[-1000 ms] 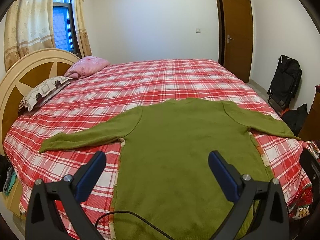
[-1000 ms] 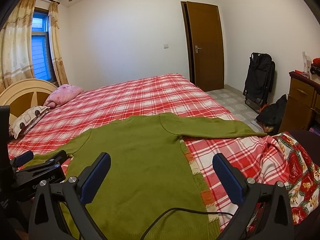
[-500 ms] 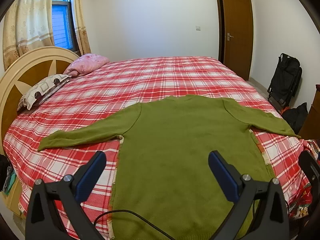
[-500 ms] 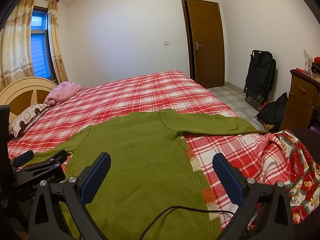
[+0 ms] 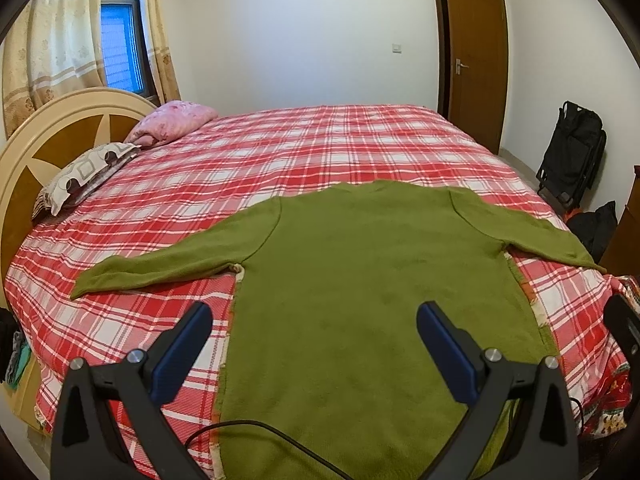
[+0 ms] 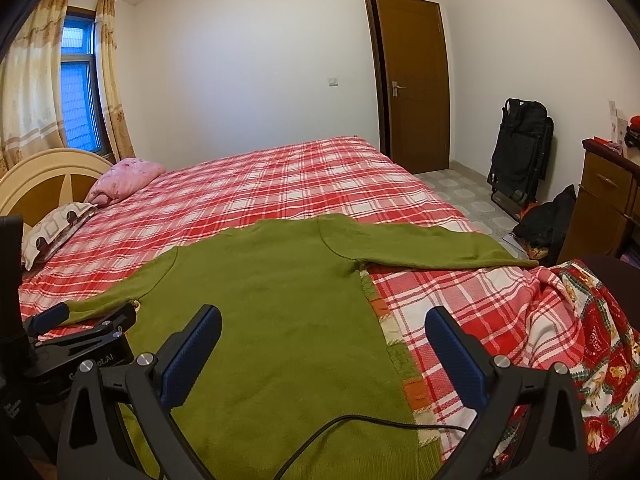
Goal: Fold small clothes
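Note:
A green long-sleeved sweater [image 5: 360, 280] lies flat on the red plaid bed [image 5: 304, 148], both sleeves spread out to the sides. It also shows in the right wrist view [image 6: 272, 312]. My left gripper [image 5: 314, 316] is open and empty, held above the sweater's lower body. My right gripper [image 6: 324, 320] is open and empty, above the sweater's lower right part. The left gripper also shows at the left edge of the right wrist view [image 6: 80, 324]. The sweater's hem is hidden below both views.
Two pillows [image 5: 120, 152] lie by the wooden headboard [image 5: 52, 136] at the left. A patterned cloth [image 6: 592, 344] hangs at the bed's right corner. A folded black chair [image 6: 520, 152], black bags, a wooden dresser [image 6: 604, 200] and a brown door [image 6: 412, 80] stand to the right.
Both grippers have risen and tilted slightly, so the sweater and bed sit a little lower and further off in view. Both stay open. The sweater has not moved.

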Tool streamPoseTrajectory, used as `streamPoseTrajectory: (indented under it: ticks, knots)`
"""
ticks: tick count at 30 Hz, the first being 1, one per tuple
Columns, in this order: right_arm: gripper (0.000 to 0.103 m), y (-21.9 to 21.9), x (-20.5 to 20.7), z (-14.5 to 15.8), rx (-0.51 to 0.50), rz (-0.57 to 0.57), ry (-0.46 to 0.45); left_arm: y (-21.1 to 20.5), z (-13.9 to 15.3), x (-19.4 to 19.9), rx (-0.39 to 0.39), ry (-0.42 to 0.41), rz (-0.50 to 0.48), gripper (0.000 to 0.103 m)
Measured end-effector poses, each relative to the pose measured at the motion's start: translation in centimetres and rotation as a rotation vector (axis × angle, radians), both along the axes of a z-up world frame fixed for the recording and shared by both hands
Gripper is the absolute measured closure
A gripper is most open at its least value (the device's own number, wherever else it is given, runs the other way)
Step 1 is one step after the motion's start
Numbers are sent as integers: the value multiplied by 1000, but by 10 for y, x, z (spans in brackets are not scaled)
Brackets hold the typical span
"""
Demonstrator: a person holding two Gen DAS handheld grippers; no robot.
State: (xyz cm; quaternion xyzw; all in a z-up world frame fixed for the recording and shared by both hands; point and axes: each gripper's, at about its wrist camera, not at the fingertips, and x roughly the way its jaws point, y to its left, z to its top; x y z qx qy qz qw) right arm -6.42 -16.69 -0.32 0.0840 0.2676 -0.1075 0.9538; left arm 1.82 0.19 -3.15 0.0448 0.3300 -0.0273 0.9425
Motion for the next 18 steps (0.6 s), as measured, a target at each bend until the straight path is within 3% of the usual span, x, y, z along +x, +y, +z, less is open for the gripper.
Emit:
streamPoseTrajectory:
  ticks: [5, 10, 12, 15, 16, 17, 18]
  knots:
    - [1, -17, 15, -3, -32, -26, -13, 2, 0, 4, -10, -29, -36, 0]
    - [1, -68, 38, -9, -65, -116, -36, 15, 6, 14, -41, -99, -73, 0]
    - [1, -103, 55, -18, -9, -154, -10, 19, 7, 26, -41, -108, -70, 0]
    - [3, -165, 78, -38, 156, -213, 9, 20, 4, 43, -44, -88, -57, 0]
    - [12, -184, 84, -45, 210, -230, 19, 20, 2, 50, -47, -77, -49, 0]
    - [30, -206, 88, -53, 270, -262, 30, 20, -2, 55, -48, -62, -44, 0]
    - [38, -236, 91, -63, 350, -318, 41, 20, -5, 59, -51, -48, -46, 0]
